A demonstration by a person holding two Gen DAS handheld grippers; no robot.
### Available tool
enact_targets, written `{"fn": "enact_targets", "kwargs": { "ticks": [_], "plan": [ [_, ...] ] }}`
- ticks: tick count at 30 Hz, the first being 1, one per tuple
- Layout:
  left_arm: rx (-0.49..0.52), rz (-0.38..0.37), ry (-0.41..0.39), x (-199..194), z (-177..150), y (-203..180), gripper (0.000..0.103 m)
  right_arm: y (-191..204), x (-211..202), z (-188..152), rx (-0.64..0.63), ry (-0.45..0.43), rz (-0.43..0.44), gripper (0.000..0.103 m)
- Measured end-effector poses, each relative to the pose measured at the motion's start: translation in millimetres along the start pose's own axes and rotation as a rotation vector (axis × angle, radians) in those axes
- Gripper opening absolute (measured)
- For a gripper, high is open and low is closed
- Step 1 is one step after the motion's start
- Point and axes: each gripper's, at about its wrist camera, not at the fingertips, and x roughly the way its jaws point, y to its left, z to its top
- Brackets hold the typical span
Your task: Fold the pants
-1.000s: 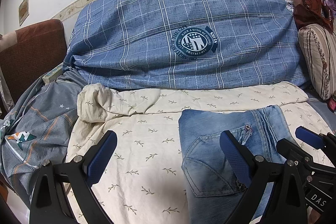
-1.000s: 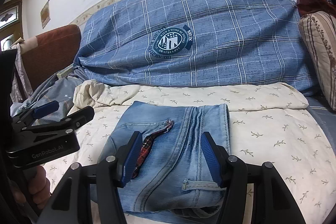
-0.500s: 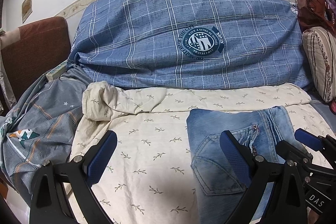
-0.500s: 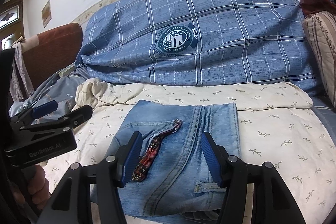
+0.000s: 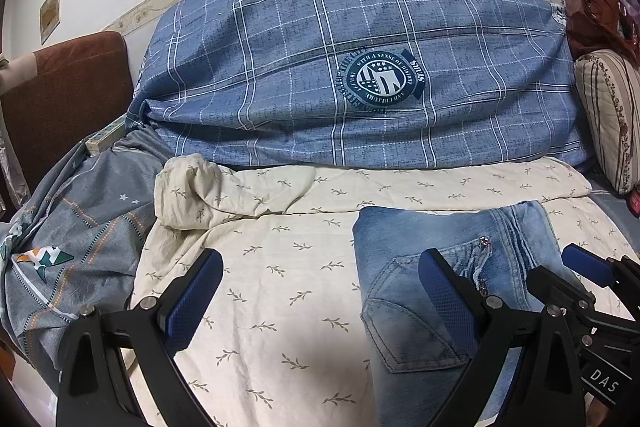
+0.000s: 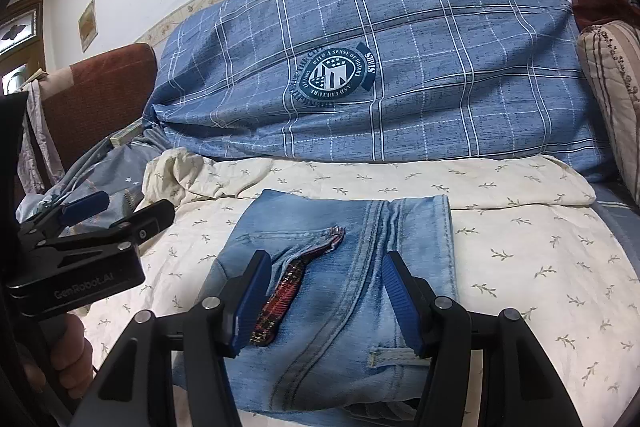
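Folded jeans [image 6: 344, 267] lying as a compact rectangle on the cream leaf-print sheet [image 6: 540, 259] of the bed, in front of the big blue plaid bundle [image 6: 400, 67]. Top layer showing a pocket opening with red tartan lining [image 6: 288, 291] spilling out, a thick seam running down the middle, a belt loop near the front edge.

Right hand-held gripper [image 6: 328, 303] poised above the near part of the jeans, fingers parted to a middling width, nothing pinched between them; whether the pads brush the denim, hard to tell. Left hand-held gripper [image 5: 320, 303] spread wide and empty, mostly over bare sheet, its right finger over the left part of the jeans.

Judged from the tidy bundle: folding looks done or nearly so, with only a check or a last touch left. Next move, if any: tucking the tartan lining back into the pocket, smoothing the top layer flat, or one more fold across the middle. Care needed not to drag the stack out of square.
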Motion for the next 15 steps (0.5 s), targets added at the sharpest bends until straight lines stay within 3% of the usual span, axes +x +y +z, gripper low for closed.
{"fn": "enact_targets", "kwargs": {
  "ticks": [15],
  "plan": [
    [0.027,-0.016,0.001,1.2,0.7,-19.6,0.098,-17.3,-11.2,2.0,0.025,-0.013,-0.011,0.062]
  ]
}}
